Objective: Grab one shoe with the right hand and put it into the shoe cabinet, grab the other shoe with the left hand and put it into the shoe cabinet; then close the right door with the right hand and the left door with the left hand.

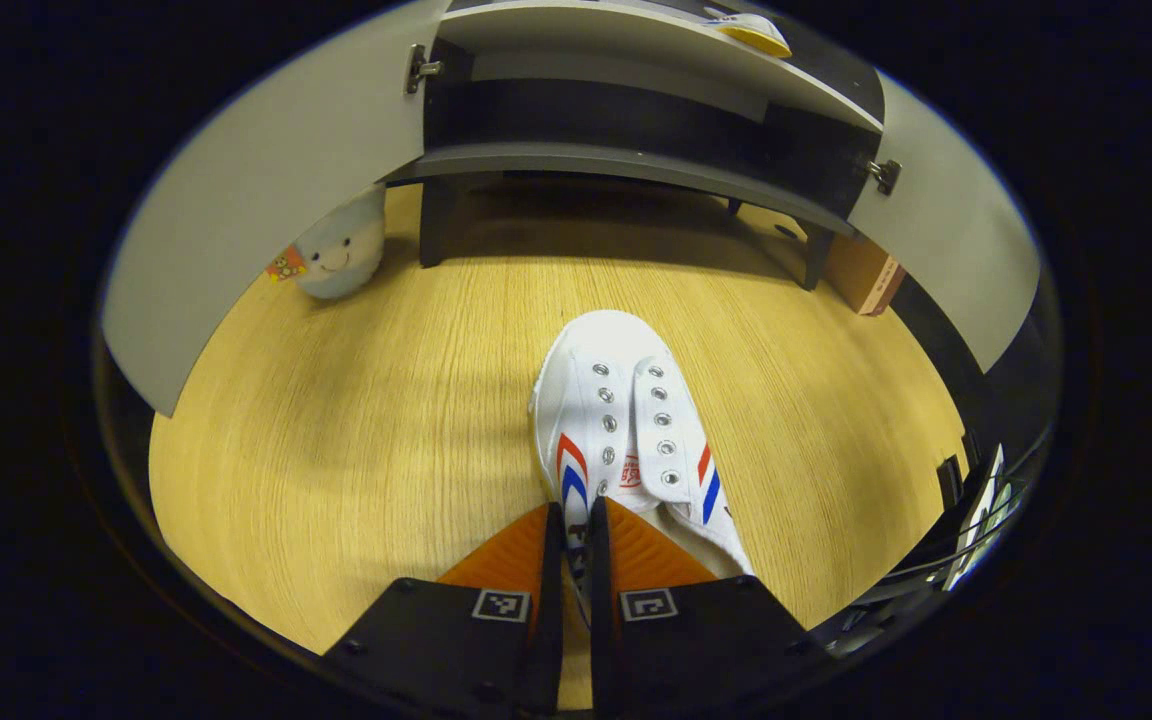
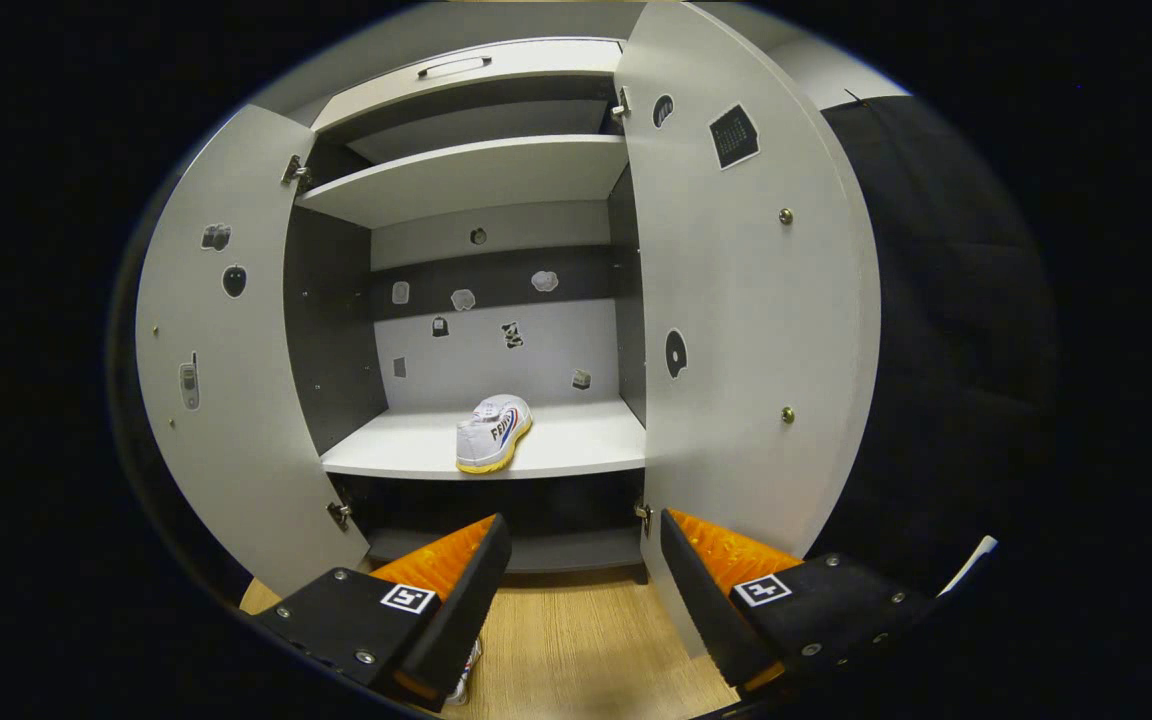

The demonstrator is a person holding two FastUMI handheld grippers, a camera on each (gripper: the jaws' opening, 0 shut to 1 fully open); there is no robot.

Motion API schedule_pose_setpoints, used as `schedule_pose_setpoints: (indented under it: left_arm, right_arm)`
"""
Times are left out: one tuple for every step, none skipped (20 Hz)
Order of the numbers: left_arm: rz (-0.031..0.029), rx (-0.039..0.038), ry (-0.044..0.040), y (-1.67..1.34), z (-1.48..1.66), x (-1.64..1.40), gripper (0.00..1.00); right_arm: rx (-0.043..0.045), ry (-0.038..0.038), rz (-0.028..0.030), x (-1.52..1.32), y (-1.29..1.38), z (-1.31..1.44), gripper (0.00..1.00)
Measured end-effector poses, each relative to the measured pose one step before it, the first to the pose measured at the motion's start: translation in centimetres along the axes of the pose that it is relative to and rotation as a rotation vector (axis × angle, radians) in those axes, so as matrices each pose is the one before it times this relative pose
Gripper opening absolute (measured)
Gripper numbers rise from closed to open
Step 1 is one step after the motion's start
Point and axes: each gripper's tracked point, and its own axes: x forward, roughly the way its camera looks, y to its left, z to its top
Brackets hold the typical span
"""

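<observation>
A white shoe [image 1: 621, 420] with red and blue stripes lies on the wooden floor, toe toward the shoe cabinet [image 1: 636, 165]. My left gripper [image 1: 577, 510] is shut on the shoe's rear collar, whose fabric shows in the thin slit between the fingers. In the right gripper view, the other white shoe [image 2: 494, 432], yellow-soled, stands on the cabinet's middle shelf [image 2: 576, 445]. My right gripper [image 2: 584, 525] hangs open in front of the cabinet, with nothing between its fingers. The left door [image 2: 226, 360] and the right door [image 2: 736, 320] both stand wide open.
A pale plush toy [image 1: 341, 255] sits on the floor by the cabinet's left leg. A brown box [image 1: 866, 275] stands at its right side. The open doors [image 1: 266, 200] [image 1: 946, 250] flank the floor in front. Black cloth hangs right of the cabinet.
</observation>
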Motion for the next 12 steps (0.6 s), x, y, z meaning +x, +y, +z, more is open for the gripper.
schedule_pose_setpoints:
  left_arm:
    - [-0.00001, 0.00294, 0.00704, -0.072, 0.265, 0.057, 0.08]
    - [0.00398, 0.00769, 0.00083, 0.215, 0.227, -0.311, 0.07]
    - [0.00001, 0.00484, 0.00108, 0.118, 0.399, -0.506, 0.07]
    - [-0.00897, -0.00218, -0.00597, -0.063, 0.616, -0.174, 0.07]
    - [-0.01283, -0.00143, -0.00858, -0.054, 0.851, -0.581, 0.07]
    - [-0.00929, -0.00160, -0.01210, 0.053, 0.720, -0.759, 0.07]
    - [-0.00476, -0.00292, -0.01295, 0.354, 0.897, -0.959, 0.07]
    - [-0.00215, -0.00713, -0.00894, 0.421, 0.690, -0.797, 0.07]
    - [0.00058, -0.01338, -0.00471, 0.236, 0.704, -0.863, 0.07]
    - [-0.00134, -0.01592, -0.01062, 0.146, 0.743, -0.873, 0.06]
    - [-0.00628, -0.01220, -0.01525, 0.148, 1.213, -1.298, 0.06]
    - [-0.00565, -0.00906, -0.01724, 0.125, 0.923, -1.014, 0.07]
  right_arm:
    - [-0.00217, -0.00018, 0.00178, -0.033, 0.049, -0.009, 0.93]
    - [-0.00409, -0.00268, 0.00276, -0.132, 0.061, 0.079, 0.93]
    - [-0.00486, -0.00324, 0.00155, -0.113, 0.052, 0.105, 0.93]
    - [-0.00339, -0.00351, 0.00176, -0.079, -0.060, 0.100, 0.93]
    - [0.00010, -0.00267, 0.00222, -0.016, 0.112, 0.060, 0.93]
    - [0.00400, -0.00100, 0.00497, -0.092, 0.096, 0.056, 0.93]
    - [0.00642, -0.00068, 0.00809, 0.080, 0.172, 0.037, 0.93]
    - [0.00556, 0.00054, 0.00764, -0.037, 0.201, 0.005, 0.93]
    - [0.00332, -0.00208, 0.00778, 0.000, 0.146, 0.098, 0.93]
    - [-0.00114, -0.00292, 0.00657, 0.028, 0.132, 0.059, 0.93]
    - [-0.00858, -0.00392, 0.00070, 0.121, -0.111, 0.053, 0.93]
    - [-0.01092, -0.00213, -0.00254, 0.081, -0.104, -0.054, 0.93]
